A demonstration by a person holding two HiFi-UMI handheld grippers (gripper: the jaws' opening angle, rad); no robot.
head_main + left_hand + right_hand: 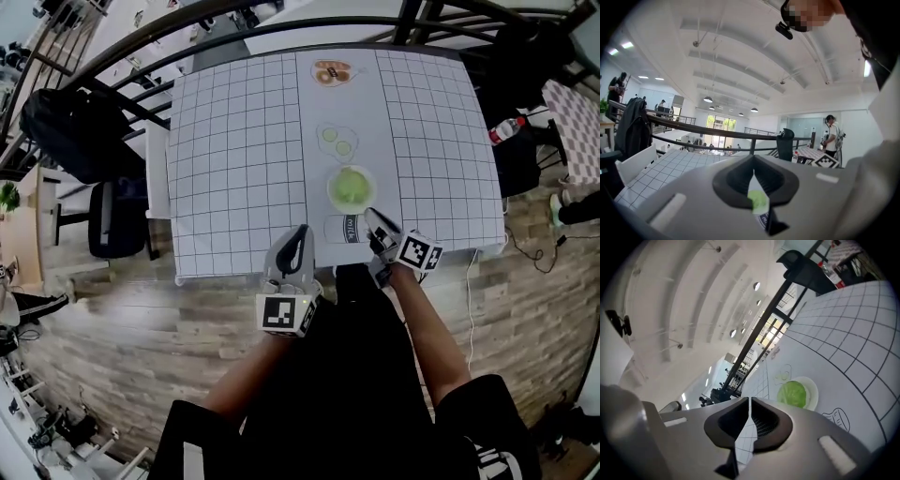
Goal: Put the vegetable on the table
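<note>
Two grippers hover at the near edge of the table (234,141), both on the person's side of the white plate (330,192) and neither carrying anything. The right gripper (373,217) has its jaws drawn nearly together, with only a thin slit between them. Gridded cloth shows through that slit, and its tips point just short of the plate's near rim without touching it. The left gripper (300,234) sits a little further from the plate, off to its near left. Its jaws are likewise pressed close on nothing, and a sliver of green shows through the crack between them. The vegetable (351,187), a round pale-green head, lies in the middle of the plate and fills most of it, clear of both tools. A line drawing of a carton (347,228) is printed between the plate and the table's near edge. Drawn cucumber slices (336,141) lie just beyond the plate on the far side, and another picture (331,72) sits further out still. Judging by how things lie, the placing looks done, since the vegetable rests on the table's plate with no grip on it. As far as can be seen, what remains is only to draw the grippers back
</note>
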